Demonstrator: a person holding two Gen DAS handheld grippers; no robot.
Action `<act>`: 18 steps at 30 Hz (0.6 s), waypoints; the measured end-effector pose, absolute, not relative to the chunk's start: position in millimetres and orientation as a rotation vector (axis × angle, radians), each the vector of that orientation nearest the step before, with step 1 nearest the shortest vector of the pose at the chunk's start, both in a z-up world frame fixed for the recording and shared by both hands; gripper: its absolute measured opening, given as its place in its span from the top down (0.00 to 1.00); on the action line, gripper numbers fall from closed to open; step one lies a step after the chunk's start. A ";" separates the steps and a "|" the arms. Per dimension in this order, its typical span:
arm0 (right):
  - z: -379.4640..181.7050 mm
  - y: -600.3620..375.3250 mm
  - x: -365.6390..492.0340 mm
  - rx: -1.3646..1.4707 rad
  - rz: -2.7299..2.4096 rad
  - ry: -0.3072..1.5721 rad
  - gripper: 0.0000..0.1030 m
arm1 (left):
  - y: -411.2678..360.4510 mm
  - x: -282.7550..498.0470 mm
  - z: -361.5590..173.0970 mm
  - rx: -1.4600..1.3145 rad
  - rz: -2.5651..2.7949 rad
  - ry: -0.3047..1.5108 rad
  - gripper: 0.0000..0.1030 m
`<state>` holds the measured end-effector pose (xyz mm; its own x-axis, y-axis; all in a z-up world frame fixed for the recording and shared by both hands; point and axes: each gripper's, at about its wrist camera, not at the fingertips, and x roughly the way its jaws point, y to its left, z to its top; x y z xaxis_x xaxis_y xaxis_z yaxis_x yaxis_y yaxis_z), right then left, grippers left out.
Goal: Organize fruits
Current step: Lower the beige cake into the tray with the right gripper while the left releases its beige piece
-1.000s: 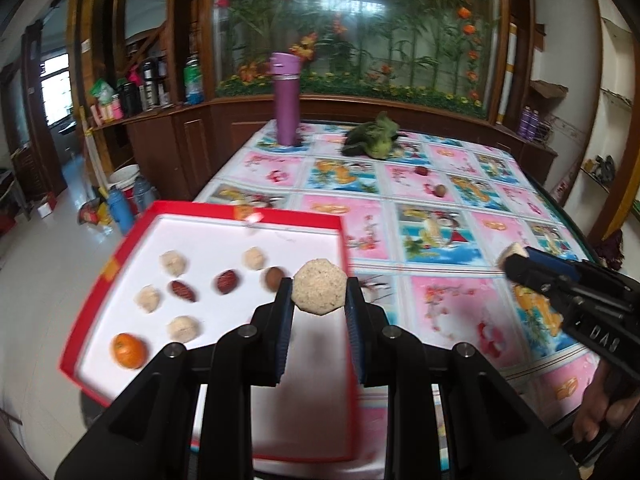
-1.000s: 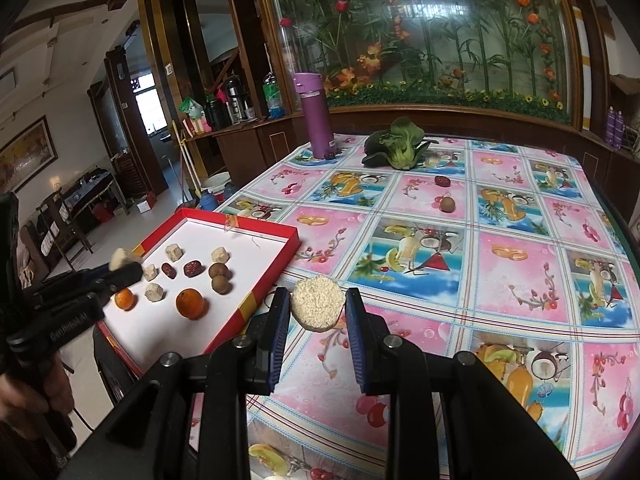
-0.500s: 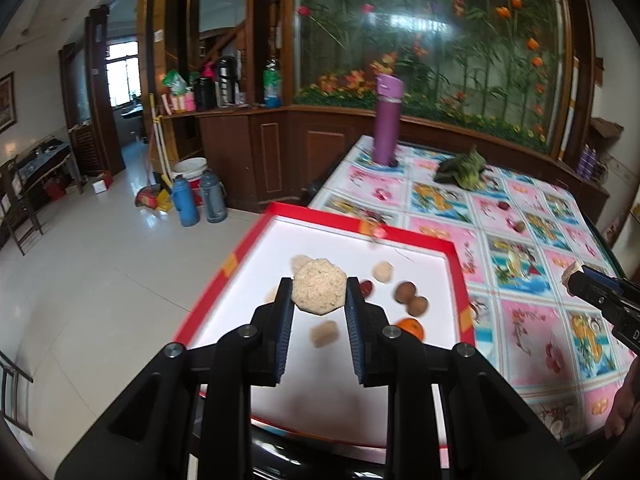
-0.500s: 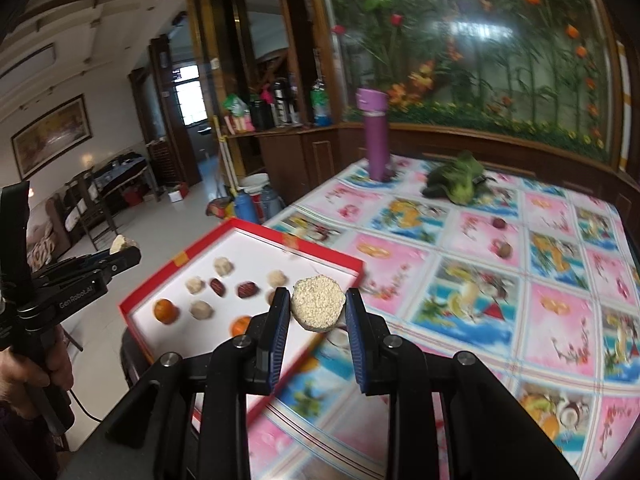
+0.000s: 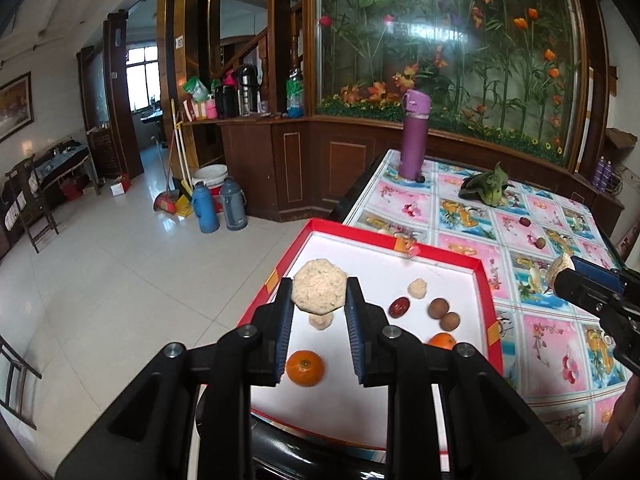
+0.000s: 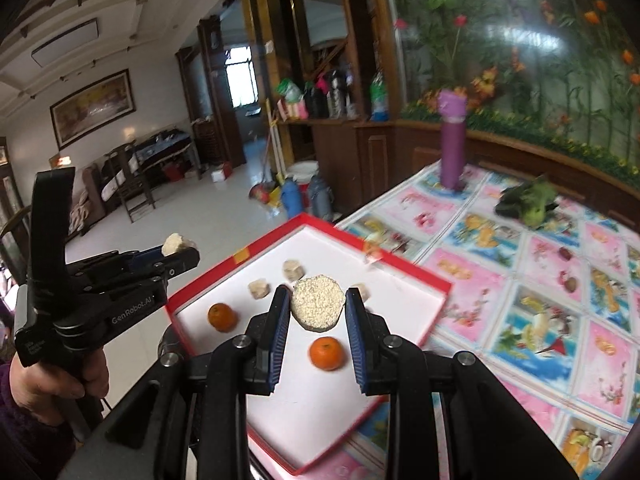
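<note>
My left gripper (image 5: 319, 300) is shut on a beige rice cake (image 5: 319, 292) and holds it above the left part of the red-rimmed white tray (image 5: 440, 254). My right gripper (image 6: 318, 309) is shut on a second rice cake (image 6: 318, 307) above the same tray (image 6: 404, 268). In the tray lie two oranges (image 5: 305, 367) (image 6: 327, 353), a red date (image 5: 399, 306), two brown longans (image 5: 438, 307) and small beige cakes (image 5: 417, 288). The right gripper shows at the right edge of the left wrist view (image 5: 560, 274). The left gripper shows at the left of the right wrist view (image 6: 180, 248).
A purple flask (image 5: 414, 140) and a leafy green vegetable (image 5: 486, 188) stand at the far end of the patterned tablecloth (image 5: 560, 328). Two small fruits (image 5: 525, 222) lie loose on the cloth. Thermos jugs (image 5: 208, 208) and a broom stand on the floor at the left.
Both grippers have swung left and moved over the tray with their rice cakes still held. The tray now lies straight under both.
</note>
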<state>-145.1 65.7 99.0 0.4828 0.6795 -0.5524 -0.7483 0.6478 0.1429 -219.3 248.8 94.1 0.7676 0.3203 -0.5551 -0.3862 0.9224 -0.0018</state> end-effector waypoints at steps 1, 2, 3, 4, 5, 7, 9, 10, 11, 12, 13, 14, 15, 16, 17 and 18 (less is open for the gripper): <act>95.1 70.0 -142.5 -0.119 0.881 0.639 0.74 | 250.3 -219.5 92.6 -0.120 0.388 0.586 0.74; 89.9 75.7 -138.0 -0.114 0.891 0.668 0.74 | 253.8 -218.5 89.1 -0.126 0.394 0.598 0.74; 84.6 81.8 -134.2 -0.114 0.894 0.692 0.74 | 256.9 -217.7 86.1 -0.135 0.393 0.607 0.74; 81.7 84.3 -132.0 -0.118 0.893 0.702 0.74 | 258.1 -217.7 84.8 -0.142 0.391 0.613 0.74; 77.8 89.1 -129.3 -0.127 0.891 0.715 0.74 | 260.4 -218.0 81.8 -0.151 0.393 0.624 0.74; 69.5 98.4 -126.1 -0.139 0.896 0.743 0.74 | 261.9 -218.3 78.4 -0.147 0.396 0.634 0.74; 62.7 107.5 -123.8 -0.161 0.902 0.764 0.74 | 265.6 -217.1 75.2 -0.151 0.391 0.647 0.74; 59.3 112.1 -123.3 -0.174 0.904 0.770 0.74 | 267.8 -216.1 73.9 -0.154 0.390 0.654 0.74; 57.2 114.7 -123.6 -0.181 0.907 0.775 0.74 | 269.8 -214.8 72.9 -0.154 0.391 0.660 0.74; 55.2 117.3 -122.9 -0.187 0.909 0.780 0.74 | 273.3 -212.8 71.8 -0.151 0.394 0.668 0.74; 53.0 120.0 -122.1 -0.195 0.911 0.785 0.74 | 275.9 -210.6 70.8 -0.149 0.396 0.674 0.74; 52.1 121.6 -121.1 -0.199 0.909 0.785 0.74 | 277.5 -208.6 69.9 -0.150 0.395 0.681 0.74; 49.4 123.7 -117.7 -0.206 0.903 0.785 0.74 | 279.7 -205.6 68.4 -0.158 0.387 0.695 0.74; 47.4 125.1 -114.8 -0.210 0.894 0.787 0.74 | 280.4 -203.3 67.4 -0.166 0.375 0.704 0.74; 46.1 125.6 -111.9 -0.211 0.884 0.790 0.74 | 280.2 -201.9 66.7 -0.171 0.363 0.709 0.74; 43.2 126.3 -106.4 -0.212 0.870 0.799 0.74 | 277.9 -200.0 64.9 -0.178 0.340 0.717 0.74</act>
